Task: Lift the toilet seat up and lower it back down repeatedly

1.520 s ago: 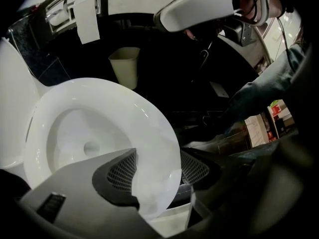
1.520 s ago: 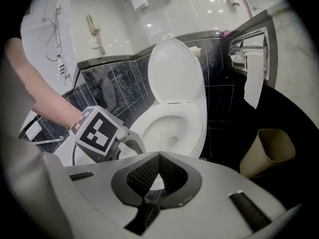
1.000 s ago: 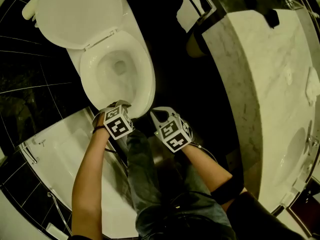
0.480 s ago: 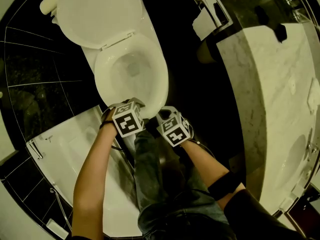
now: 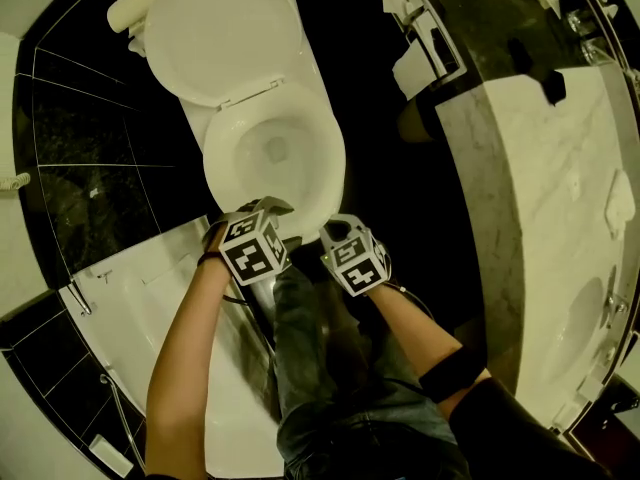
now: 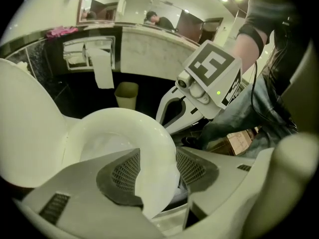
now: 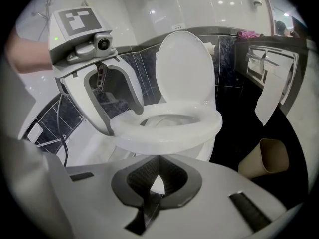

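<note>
Student: What setting is shown?

Tutor: A bathroom: white ceramic toilet with raised lid, glossy black wall tiles, pale marble vanity with basin, hanging white toilet paper.

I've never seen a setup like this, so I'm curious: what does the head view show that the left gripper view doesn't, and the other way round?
Only the head view: the person's left forearm and the white tub beside the toilet.
Only the left gripper view: the left gripper shut on the rim of the toilet seat, and the mirror above the counter.
Both: the toilet seat, the right gripper and the hanging toilet paper.
</note>
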Demonstrator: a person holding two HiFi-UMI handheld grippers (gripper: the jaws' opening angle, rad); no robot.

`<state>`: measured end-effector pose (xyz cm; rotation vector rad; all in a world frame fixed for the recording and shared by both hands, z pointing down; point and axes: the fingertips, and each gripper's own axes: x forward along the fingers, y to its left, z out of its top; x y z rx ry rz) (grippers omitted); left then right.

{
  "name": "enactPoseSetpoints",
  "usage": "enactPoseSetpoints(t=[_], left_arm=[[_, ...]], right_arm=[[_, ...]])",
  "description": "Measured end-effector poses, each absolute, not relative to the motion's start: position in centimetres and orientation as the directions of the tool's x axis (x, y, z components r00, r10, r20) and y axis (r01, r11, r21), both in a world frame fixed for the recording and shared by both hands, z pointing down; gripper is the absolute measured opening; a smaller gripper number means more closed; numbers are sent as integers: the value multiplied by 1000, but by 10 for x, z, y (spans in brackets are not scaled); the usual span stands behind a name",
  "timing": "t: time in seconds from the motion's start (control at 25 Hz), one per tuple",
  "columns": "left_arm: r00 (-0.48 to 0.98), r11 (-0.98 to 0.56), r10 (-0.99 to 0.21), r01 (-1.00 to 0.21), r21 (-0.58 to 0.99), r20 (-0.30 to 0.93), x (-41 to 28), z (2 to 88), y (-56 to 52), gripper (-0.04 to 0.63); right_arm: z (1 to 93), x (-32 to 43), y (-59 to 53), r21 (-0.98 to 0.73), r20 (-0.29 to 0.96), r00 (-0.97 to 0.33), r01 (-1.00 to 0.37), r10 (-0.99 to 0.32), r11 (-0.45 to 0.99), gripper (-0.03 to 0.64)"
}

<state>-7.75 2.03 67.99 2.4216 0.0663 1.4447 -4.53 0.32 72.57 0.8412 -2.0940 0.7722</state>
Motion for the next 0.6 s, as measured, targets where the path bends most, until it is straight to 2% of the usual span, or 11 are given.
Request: enactPoseSetpoints(t=[0.04,0.12,0.28,0.48,0.6], left_arm=[[507,-951,165,-147,273,846,-80,670,14,214],[542,-953,71,-210,217,837,-87,649,-3,119],[581,-929,-121,-352,114,805,-104,603,-38,16],[621,-813,-381,-578,72,685,-126,537,-80,2],[584,-700,-549,-713,53,598,-149,501,-106,2]], right_arm=[[719,-46,0,-248,797,-513,-759,-318,602,14],[704,-48,-9,-243,792,-513,-762,-332,600,14],[668,-55,-37,-237,768,-519,-775,-376,586,14],[625,-68,-86,-220,740,-521,-785,-426,579,14],[605,-75,-114,-200,731,-516,-787,-446,583,15]])
